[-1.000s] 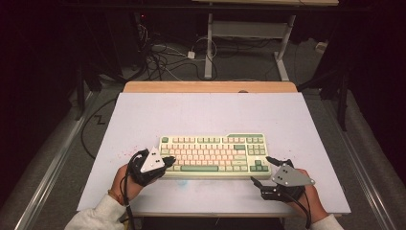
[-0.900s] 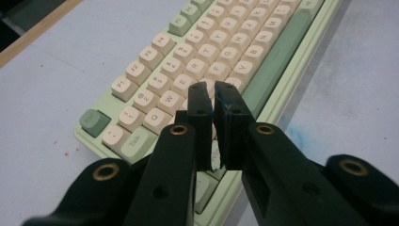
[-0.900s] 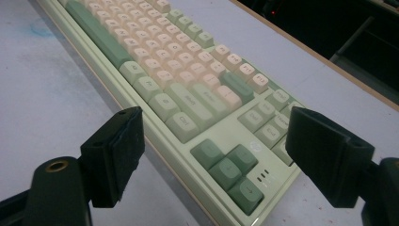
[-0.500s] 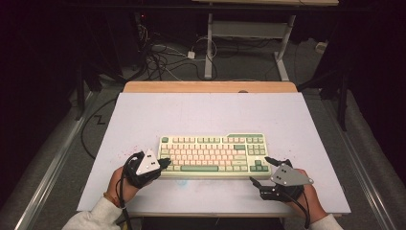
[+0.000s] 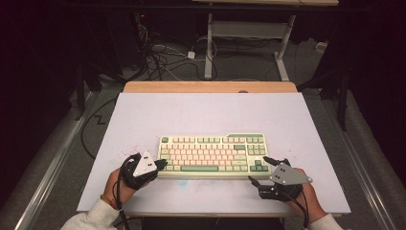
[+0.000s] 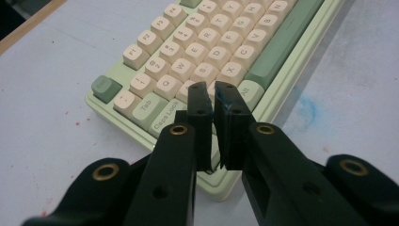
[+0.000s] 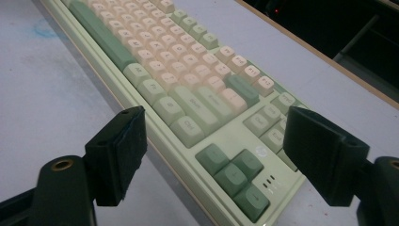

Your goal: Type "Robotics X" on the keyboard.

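While the clenched left tool [image 6: 214,101] hovers over the keyboard's [image 5: 213,152] left-hand keys and the right tool [image 7: 216,160] stands released beside it, key-pressing looks barely begun.

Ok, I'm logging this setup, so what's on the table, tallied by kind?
Keyboard: 1
Grippers: 2, the left gripper and the right gripper
Total: 3

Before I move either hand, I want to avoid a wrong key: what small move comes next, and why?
Probably ease the left gripper straight down. Its jaws are shut and hang over the lower-left keys of the keyboard, near Alt, so they look set to press one. The right gripper waits open at the keyboard's right end.
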`<state>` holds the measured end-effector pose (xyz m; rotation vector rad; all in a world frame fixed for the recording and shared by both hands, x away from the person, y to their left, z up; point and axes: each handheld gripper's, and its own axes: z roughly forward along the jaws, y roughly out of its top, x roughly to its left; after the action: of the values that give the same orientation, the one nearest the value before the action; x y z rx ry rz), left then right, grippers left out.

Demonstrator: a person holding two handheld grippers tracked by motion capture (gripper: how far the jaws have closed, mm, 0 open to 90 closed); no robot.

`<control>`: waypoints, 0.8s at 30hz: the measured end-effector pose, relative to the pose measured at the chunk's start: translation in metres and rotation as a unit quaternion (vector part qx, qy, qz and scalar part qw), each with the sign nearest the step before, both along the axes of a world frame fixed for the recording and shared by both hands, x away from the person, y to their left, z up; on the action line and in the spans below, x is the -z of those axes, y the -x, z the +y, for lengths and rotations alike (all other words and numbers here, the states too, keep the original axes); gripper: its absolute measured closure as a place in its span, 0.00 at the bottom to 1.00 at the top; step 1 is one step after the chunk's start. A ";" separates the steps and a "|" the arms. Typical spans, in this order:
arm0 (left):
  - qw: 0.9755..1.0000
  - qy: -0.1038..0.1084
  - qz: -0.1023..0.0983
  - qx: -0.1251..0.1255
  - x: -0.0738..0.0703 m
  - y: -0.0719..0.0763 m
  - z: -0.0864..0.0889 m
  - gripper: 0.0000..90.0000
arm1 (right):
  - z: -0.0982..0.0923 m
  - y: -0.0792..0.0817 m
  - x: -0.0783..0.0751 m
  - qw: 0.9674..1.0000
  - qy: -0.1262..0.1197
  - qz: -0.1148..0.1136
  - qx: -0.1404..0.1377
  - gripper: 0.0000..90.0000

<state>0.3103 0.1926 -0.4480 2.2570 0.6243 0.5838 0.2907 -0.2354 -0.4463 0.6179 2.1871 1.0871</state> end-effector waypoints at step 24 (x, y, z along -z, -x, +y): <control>1.000 0.005 -0.001 -0.015 0.007 0.007 0.011 0.85 | 0.057 -0.025 -0.018 0.996 -0.015 0.058 -0.071 1.00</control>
<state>0.3029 0.2036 -0.4549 2.2413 0.6601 0.5962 0.3160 -0.1780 -0.4288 0.5568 2.3485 1.1847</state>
